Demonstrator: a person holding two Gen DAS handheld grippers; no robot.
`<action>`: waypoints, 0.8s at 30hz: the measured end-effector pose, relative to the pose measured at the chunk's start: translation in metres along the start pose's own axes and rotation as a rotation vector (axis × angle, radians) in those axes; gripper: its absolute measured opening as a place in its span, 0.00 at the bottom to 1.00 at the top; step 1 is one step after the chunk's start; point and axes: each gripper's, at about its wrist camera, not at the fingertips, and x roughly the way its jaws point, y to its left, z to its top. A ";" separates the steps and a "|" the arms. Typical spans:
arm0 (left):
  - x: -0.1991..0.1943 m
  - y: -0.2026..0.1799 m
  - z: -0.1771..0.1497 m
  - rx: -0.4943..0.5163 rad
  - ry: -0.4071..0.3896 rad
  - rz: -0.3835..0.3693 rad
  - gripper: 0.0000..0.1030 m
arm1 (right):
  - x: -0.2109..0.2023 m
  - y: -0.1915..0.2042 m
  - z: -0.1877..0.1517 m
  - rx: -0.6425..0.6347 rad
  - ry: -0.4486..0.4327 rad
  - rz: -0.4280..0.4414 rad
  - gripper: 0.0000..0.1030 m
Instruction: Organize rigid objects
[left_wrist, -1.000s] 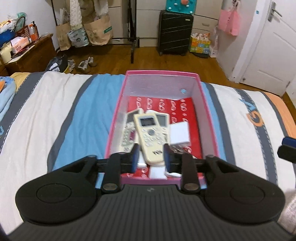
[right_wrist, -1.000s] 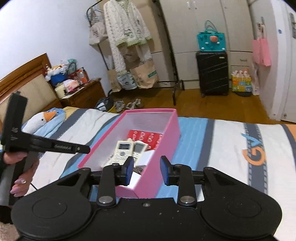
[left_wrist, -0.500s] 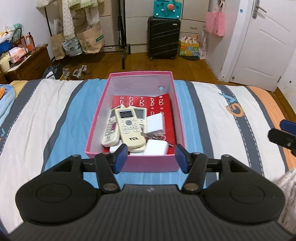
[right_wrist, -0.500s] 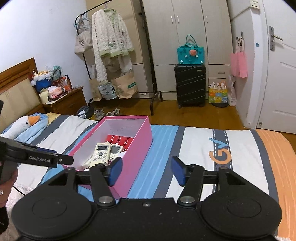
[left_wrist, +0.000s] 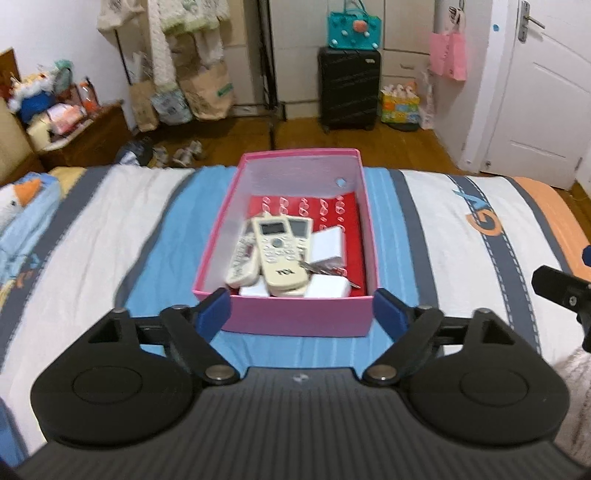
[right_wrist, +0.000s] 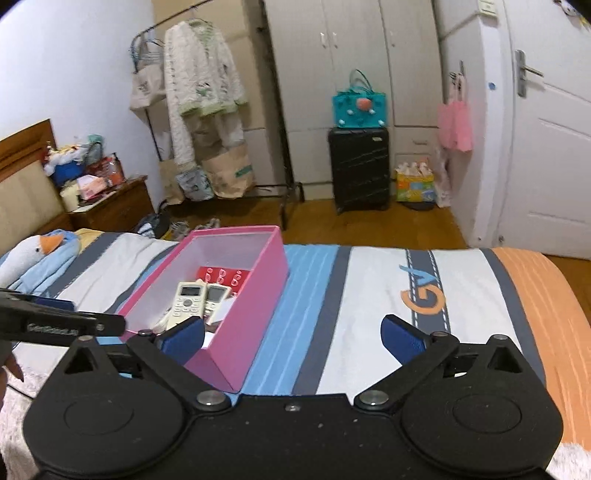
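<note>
Lying inside the pink box (left_wrist: 295, 319) on the striped bed (left_wrist: 110, 229), the cream remote (left_wrist: 279, 253) is beyond the left gripper (left_wrist: 301, 312), whose jaws have just been opening wide, with nothing between them. The right gripper (right_wrist: 293, 338), also just opening wide and empty, has the box near its left finger.

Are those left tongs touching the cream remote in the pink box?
Apart. Left wrist view: left tongs stand open, clear of the cream remote.
</note>
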 end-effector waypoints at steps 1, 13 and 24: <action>-0.003 -0.001 -0.001 0.005 -0.009 0.009 0.93 | 0.001 -0.001 0.000 0.003 0.011 -0.003 1.00; -0.014 -0.006 -0.007 -0.003 -0.008 0.011 0.96 | -0.009 0.008 0.000 -0.016 0.063 -0.077 1.00; -0.004 -0.004 -0.010 0.003 0.031 0.070 0.96 | -0.010 0.012 -0.003 -0.027 0.073 -0.104 1.00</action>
